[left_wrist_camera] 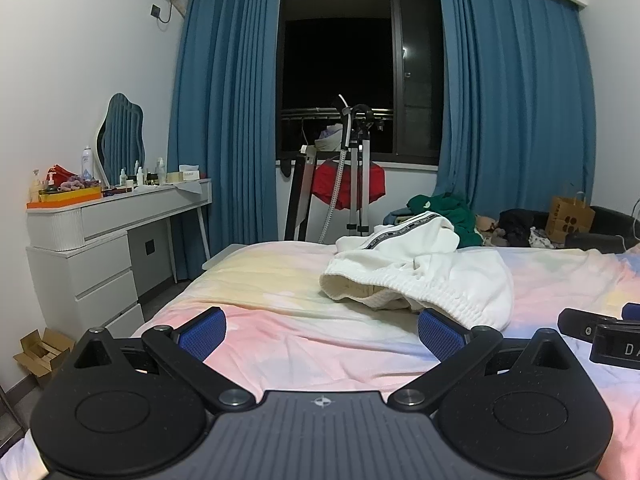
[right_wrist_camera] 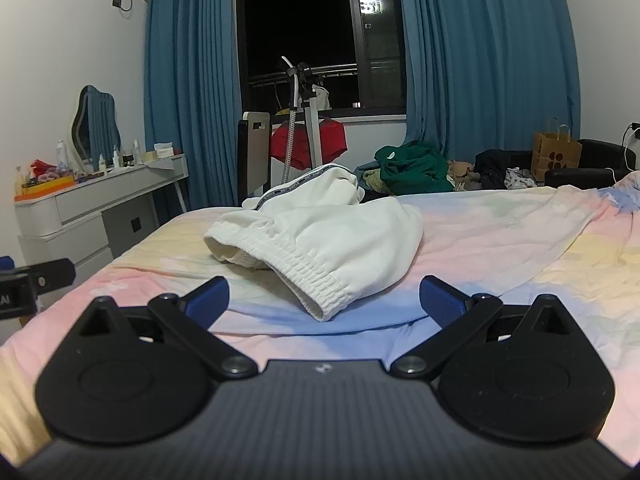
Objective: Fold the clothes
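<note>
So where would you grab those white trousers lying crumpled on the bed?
Probably the ribbed elastic waistband of the white trousers. It faces both open grippers, bunched thick and raised slightly off the bed sheet, so pinch it from the near side, left gripper and right gripper spaced apart along it.

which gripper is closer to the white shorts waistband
Right. The right gripper has the white shorts waistband between its open jaws; the left gripper sits short of it, leftward.

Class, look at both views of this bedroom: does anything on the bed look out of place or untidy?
Yes: the white garment lies crumpled in a heap on the pastel bedsheet, waistband bunched, not flat. Both grippers, left and right, are open and empty.
</note>
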{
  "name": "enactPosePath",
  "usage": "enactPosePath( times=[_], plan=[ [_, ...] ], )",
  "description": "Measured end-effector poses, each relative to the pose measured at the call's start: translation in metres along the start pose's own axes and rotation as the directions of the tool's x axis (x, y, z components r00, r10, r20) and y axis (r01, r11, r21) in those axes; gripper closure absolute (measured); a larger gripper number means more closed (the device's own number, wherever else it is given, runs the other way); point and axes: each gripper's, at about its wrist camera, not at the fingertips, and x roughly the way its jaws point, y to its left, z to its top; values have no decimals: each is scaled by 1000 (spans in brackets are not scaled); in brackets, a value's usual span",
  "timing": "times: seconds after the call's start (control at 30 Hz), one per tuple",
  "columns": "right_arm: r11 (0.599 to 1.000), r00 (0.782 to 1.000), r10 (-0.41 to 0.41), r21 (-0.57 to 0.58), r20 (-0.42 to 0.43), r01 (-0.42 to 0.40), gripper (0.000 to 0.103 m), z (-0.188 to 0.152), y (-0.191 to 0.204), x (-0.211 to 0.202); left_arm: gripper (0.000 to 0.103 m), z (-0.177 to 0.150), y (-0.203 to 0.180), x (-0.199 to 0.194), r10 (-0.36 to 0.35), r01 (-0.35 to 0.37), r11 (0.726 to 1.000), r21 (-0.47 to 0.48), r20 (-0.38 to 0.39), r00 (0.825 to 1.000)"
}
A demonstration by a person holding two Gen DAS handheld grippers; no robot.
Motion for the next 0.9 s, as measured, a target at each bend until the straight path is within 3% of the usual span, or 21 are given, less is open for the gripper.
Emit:
enactPosePath(
  times=[0.73, 0.9],
  plan=[
    [1000, 1000, -12, 7, 21, 12, 0, 0, -1, -4, 0, -6, 1, 8, 0, 0, 1000, 4, -45, 999],
    [999, 998, -49, -12, 30, 50, 0, -3, 4, -4, 0, -5, 3, 11, 3, -3, 1000, -2, -51, 999]
  ],
)
